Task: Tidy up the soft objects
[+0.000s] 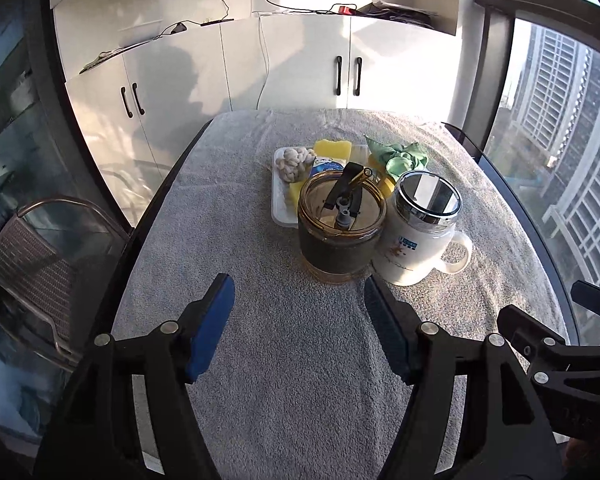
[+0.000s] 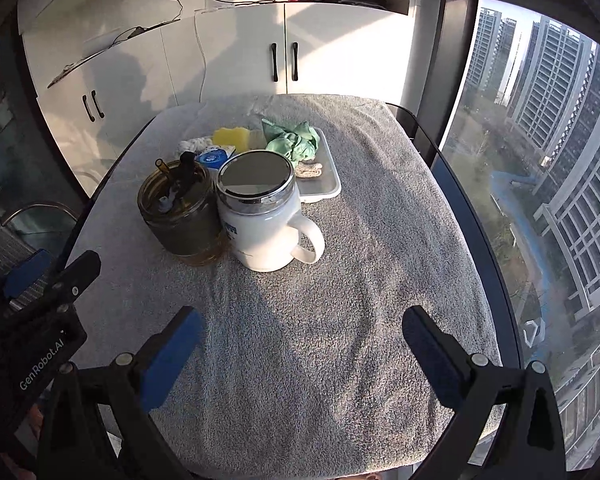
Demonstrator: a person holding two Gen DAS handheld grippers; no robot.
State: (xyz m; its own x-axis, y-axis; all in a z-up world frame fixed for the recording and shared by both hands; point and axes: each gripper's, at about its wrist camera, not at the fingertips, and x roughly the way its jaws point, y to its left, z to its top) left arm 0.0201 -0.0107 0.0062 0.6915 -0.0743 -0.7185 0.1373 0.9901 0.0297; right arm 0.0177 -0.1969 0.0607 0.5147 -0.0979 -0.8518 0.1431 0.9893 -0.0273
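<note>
A white tray (image 1: 280, 210) (image 2: 329, 186) at the far middle of the table holds soft things. On it lie a knotted cream rope (image 1: 294, 162) (image 2: 192, 145), a yellow sponge (image 1: 332, 148) (image 2: 232, 136), a crumpled green cloth (image 1: 400, 156) (image 2: 292, 142) and a blue-and-white packet (image 1: 326, 166) (image 2: 214, 157). My left gripper (image 1: 297, 284) hovers open over the towel, just short of the amber jar (image 1: 340, 236), with nothing between its blue pads. To its right, my right gripper (image 2: 300, 314) also stands open and holds nothing.
The amber lidded jar (image 2: 180, 216) and a white mug with a chrome lid (image 1: 416, 236) (image 2: 260, 224) stand side by side in front of the tray. A grey towel (image 1: 292, 380) covers the table. A chair (image 1: 40, 260) is at left, white cabinets behind, a window wall at right.
</note>
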